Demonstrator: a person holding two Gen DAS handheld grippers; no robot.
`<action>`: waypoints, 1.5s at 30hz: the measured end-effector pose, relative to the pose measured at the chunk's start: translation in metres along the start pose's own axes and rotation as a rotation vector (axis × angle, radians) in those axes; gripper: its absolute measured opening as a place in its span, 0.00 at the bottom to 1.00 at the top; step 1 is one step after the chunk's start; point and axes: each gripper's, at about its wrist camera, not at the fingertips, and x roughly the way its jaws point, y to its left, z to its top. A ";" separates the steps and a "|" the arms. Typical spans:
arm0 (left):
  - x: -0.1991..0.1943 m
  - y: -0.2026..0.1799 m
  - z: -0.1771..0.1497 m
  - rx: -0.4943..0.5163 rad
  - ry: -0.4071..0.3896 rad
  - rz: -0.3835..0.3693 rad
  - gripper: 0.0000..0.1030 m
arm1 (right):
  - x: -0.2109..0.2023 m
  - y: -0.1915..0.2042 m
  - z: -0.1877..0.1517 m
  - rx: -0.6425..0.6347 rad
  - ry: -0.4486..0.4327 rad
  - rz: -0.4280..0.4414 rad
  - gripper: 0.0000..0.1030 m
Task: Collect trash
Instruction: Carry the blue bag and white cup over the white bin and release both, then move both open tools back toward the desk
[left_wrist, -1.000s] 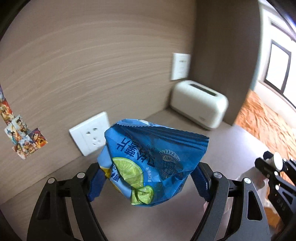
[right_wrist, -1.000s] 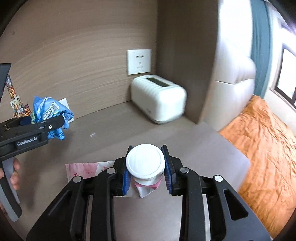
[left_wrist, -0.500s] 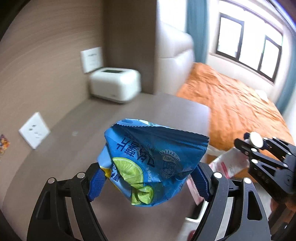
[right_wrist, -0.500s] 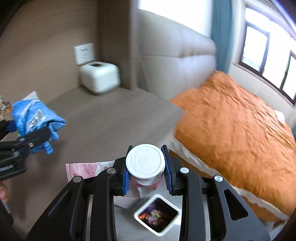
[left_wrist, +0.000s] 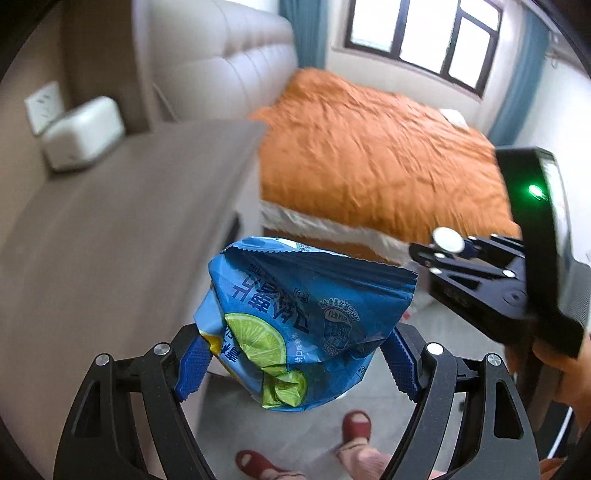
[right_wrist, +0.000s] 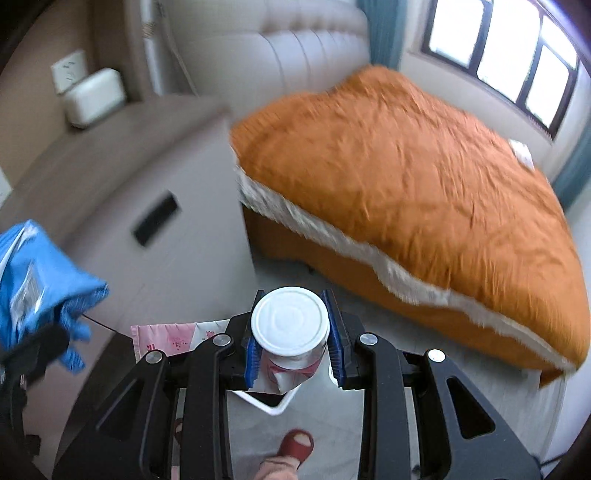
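Two pieces of trash, both held in the air over the floor beside an orange bed (right_wrist: 424, 192). Left gripper (left_wrist: 295, 362) clamped on a crumpled blue snack bag (left_wrist: 306, 325): light, soft, crinkly, probably slippery; pinched across its lower half, serrated edge pointing away from the camera. Right gripper (right_wrist: 293, 347) closed on a small white-capped bottle (right_wrist: 290, 321) with a pink wrapper (right_wrist: 166, 338): stiff, light, long axis running between the pads, cap towards the camera.

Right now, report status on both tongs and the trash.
Left tongs shut on blue chip bag. Right tongs shut on white-lidded cup. Path unobstructed.
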 end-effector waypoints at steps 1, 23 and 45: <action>0.009 -0.003 -0.004 0.004 0.013 -0.007 0.76 | 0.010 -0.005 -0.005 0.016 0.016 -0.005 0.31; 0.371 -0.027 -0.174 0.112 0.378 -0.075 0.93 | 0.308 -0.015 -0.156 0.245 0.262 -0.102 0.87; 0.357 -0.010 -0.178 0.079 0.371 0.001 0.95 | 0.294 -0.007 -0.165 0.159 0.272 -0.185 0.95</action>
